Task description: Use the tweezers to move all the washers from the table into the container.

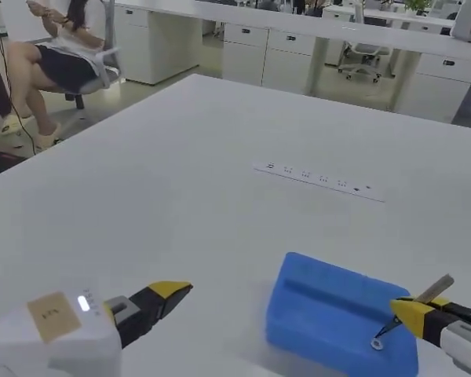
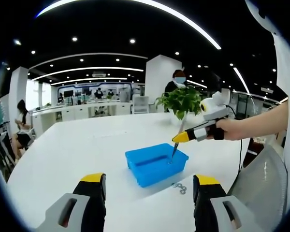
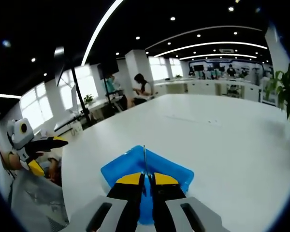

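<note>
A wide white table (image 1: 180,181) takes up most of the head view, with a flush strip of sockets (image 1: 318,179) set into its far half. Beyond its far left corner a person (image 1: 63,59) sits on an office chair. In the left gripper view a potted plant (image 2: 182,100) stands at the far side of the table.

A blue container (image 1: 322,302), open at the top, sits on the table near the front edge, towards the right.

The left gripper (image 2: 149,181) hangs low over the table to the left of the container and apart from it. Its yellow-tipped jaws are spread wide, with nothing between them.

The right gripper (image 3: 146,178) is held in a hand (image 2: 232,129) above the right side of the container. Its jaws are pressed together on the tweezers (image 3: 144,162), which stick out past the yellow tips and slant down towards the container.

A single washer (image 1: 377,343) is at the point of the tweezers, over the near right part of the container in the head view. I cannot tell whether it touches the blue floor.

A few more washers (image 2: 180,187) lie in a small cluster on the table just beside the container's corner, on the side nearer the right gripper. Their count is too small to make out.
</note>
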A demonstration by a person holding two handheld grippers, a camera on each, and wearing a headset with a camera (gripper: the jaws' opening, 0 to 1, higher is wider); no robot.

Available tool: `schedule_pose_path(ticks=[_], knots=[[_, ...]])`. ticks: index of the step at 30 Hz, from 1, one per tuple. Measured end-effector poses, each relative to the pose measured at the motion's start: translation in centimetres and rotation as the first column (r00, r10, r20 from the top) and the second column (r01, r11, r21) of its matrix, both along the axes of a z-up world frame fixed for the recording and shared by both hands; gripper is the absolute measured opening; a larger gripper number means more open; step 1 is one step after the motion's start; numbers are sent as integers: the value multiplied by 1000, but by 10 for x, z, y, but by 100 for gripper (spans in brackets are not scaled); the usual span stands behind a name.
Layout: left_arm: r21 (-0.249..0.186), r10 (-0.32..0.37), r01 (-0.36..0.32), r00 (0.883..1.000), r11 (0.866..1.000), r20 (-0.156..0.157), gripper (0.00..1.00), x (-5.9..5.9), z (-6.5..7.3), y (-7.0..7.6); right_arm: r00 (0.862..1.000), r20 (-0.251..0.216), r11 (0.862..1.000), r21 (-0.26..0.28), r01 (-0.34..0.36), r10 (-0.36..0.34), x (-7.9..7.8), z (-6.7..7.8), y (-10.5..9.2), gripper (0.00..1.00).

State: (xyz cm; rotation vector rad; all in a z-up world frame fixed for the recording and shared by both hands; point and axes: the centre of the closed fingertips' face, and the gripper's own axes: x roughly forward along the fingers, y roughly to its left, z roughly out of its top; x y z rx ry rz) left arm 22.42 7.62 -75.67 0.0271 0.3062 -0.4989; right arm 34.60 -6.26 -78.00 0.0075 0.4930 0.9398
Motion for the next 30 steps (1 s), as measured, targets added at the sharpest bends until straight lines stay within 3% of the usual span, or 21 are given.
schedule_pose_path(ticks=[7, 13, 19, 30], knots=[[4, -5, 5, 1000, 1000, -1, 74, 0, 0, -1, 1000, 16, 998, 57, -22, 21, -18, 20, 7, 4], [7, -7, 7, 1000, 1000, -2, 73, -1, 0, -1, 999, 20, 997, 68, -47, 45, -37, 25, 12, 4], [12, -13, 13, 1000, 1000, -3, 72, -1, 0, -2, 997, -1, 994, 67, -81, 81, -56, 19, 17, 4], [24, -21, 21, 1000, 999, -12, 71, -2, -2, -3, 987, -87, 989, 55, -134, 138, -77, -12, 27, 4]])
